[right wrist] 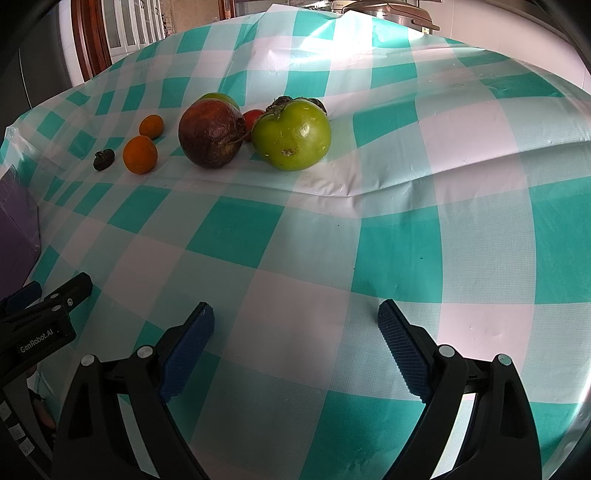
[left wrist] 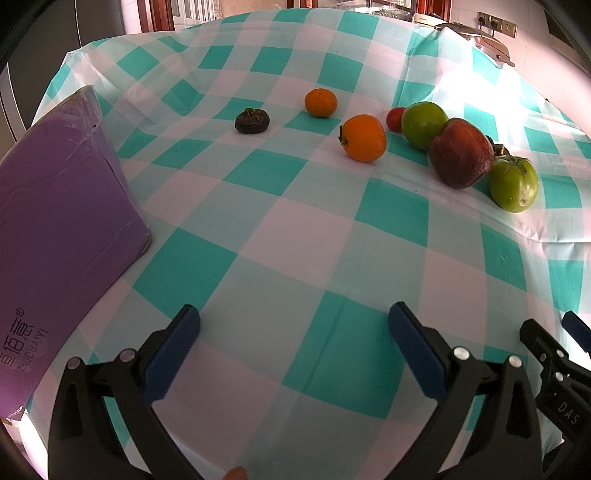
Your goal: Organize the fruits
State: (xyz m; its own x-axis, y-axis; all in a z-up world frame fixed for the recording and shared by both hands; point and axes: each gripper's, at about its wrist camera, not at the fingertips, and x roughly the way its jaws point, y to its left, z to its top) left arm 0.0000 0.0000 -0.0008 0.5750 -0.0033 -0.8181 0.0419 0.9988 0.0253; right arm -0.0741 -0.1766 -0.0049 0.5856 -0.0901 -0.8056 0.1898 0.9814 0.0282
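Observation:
Several fruits lie on the teal-and-white checked tablecloth [left wrist: 280, 229]. In the left wrist view: a small dark fruit [left wrist: 252, 120], a small orange [left wrist: 321, 103], an orange persimmon [left wrist: 364, 138], a small red fruit [left wrist: 395, 119], a green fruit [left wrist: 423, 123], a dark red fruit [left wrist: 461, 153] and a second green fruit [left wrist: 514, 183]. In the right wrist view the dark red fruit [right wrist: 212, 133] and green fruit [right wrist: 292, 135] are nearest. My left gripper [left wrist: 293, 325] is open and empty above the near cloth. My right gripper [right wrist: 295, 321] is open and empty, beside the left one.
A purple box [left wrist: 62, 229] stands at the left on the table; its edge shows in the right wrist view [right wrist: 14, 225]. A metal appliance [left wrist: 480, 38] sits at the far right edge. Wooden cabinets [right wrist: 110, 29] stand behind the table.

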